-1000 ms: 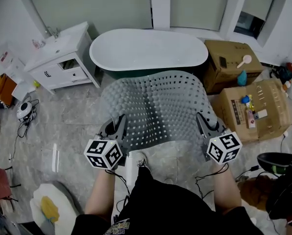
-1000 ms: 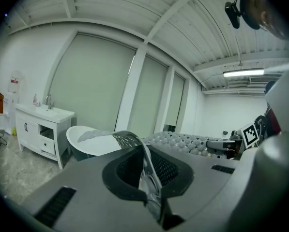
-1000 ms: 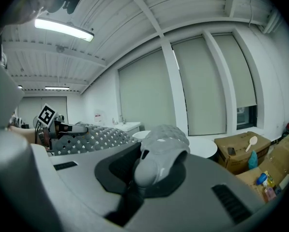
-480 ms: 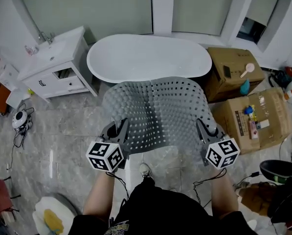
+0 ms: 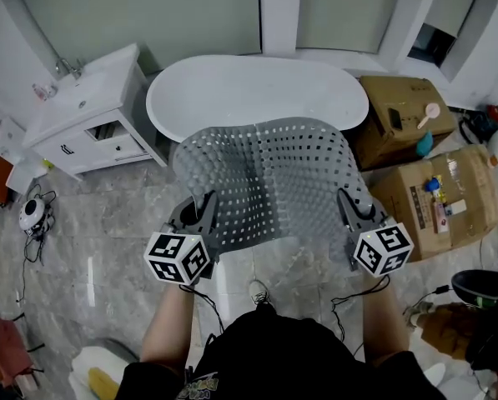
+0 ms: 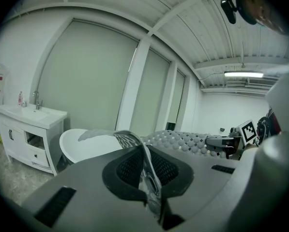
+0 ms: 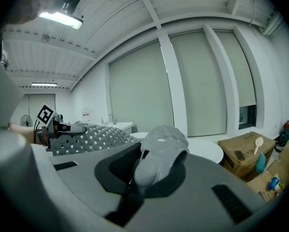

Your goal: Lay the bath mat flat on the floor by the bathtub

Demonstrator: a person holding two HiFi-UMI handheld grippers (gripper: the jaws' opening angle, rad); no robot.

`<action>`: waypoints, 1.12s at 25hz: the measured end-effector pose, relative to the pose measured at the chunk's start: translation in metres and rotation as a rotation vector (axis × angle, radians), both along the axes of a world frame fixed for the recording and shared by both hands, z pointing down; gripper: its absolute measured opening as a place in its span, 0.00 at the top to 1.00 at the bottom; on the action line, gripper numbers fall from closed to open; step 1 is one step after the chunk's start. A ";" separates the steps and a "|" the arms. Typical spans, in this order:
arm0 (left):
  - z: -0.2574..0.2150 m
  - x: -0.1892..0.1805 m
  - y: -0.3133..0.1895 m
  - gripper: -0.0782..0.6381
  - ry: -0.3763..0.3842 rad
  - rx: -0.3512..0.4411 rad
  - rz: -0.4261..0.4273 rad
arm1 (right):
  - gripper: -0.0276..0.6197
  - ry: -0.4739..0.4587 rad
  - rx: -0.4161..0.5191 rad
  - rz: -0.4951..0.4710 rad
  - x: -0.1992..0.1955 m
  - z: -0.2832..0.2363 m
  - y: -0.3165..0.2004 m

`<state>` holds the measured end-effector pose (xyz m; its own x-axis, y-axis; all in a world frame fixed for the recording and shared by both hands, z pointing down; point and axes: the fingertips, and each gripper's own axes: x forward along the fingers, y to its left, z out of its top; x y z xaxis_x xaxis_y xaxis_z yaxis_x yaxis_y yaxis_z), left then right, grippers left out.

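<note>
My left gripper [image 6: 149, 178] is clamped on one near corner of the bath mat [image 5: 265, 177], and my right gripper [image 7: 145, 168] on the other. The mat sags between them, bathtub [image 5: 257, 94] at 12 o'clock. I reckon its drooping far edge could fold under on the floor [image 5: 107, 223], or a thin corner slip free.

grey marbled tile floor [image 5: 98, 223], white walls [image 6: 18, 57]; white oval bathtub [image 5: 257, 90] at 12 o'clock in head view, under tall windows [image 5: 148, 7] with pale blinds drawn and a white pillar [image 5: 279, 11] between them. white vanity [image 5: 90, 115] with sink and tap at 10 o'clock, two cardboard boxes [image 5: 399, 115] with small items on top at 2 to 3 o'clock. ceiling [image 7: 134, 13] is white beams, one strip light [image 7: 59, 19] lit in right gripper view.
</note>
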<state>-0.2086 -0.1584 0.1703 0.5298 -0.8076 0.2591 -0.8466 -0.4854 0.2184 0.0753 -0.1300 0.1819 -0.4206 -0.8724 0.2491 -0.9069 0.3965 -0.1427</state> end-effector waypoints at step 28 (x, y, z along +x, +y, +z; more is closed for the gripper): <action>-0.015 0.033 -0.082 0.85 -0.012 0.040 0.013 | 0.91 0.037 0.024 0.008 0.044 -0.010 -0.073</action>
